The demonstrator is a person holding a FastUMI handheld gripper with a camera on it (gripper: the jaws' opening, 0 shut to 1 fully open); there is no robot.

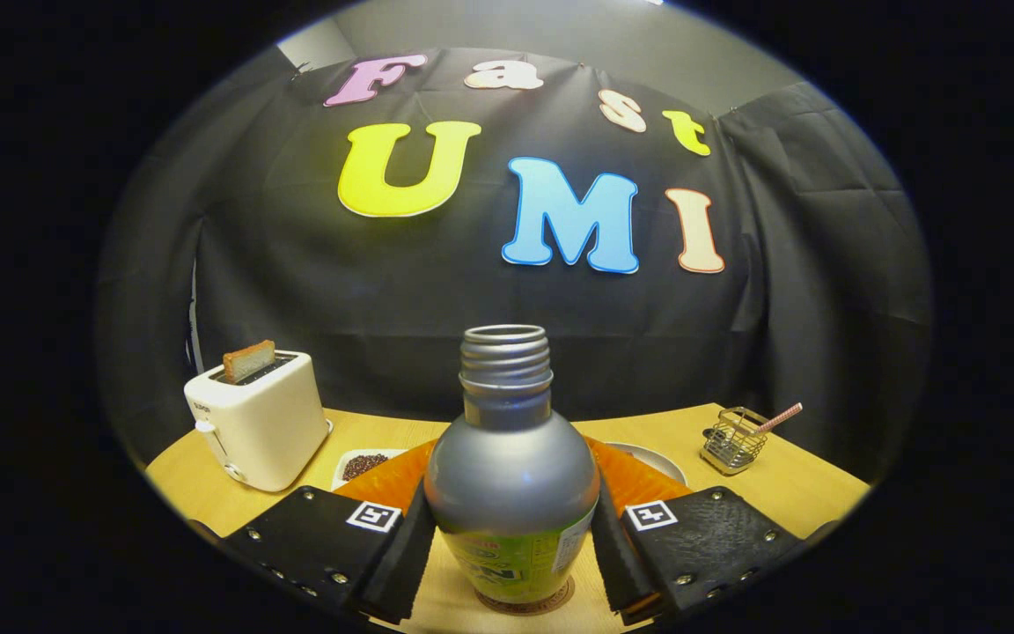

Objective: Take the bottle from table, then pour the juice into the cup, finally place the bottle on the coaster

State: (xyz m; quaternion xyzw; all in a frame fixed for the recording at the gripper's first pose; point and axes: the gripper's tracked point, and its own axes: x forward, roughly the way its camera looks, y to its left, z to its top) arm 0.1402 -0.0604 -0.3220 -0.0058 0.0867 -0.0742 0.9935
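A grey metal bottle [511,467] with a green label and an open threaded neck stands upright between my fingers. Its base rests on a round brown coaster [525,606] on the wooden table [789,484]. My gripper [511,528] is shut on the bottle, with the black pads [410,537] pressing its lower body from both sides. Just beyond the bottle lies a wide orange object [384,482]; most of it is hidden by the bottle, so I cannot tell what it is.
A white toaster [256,427] with a slice of bread stands at the back left. A small white dish [364,464] of dark grains lies beside it. Behind the orange object peeks a pale rim [652,456]. A wire basket [733,440] holding a straw is at the back right.
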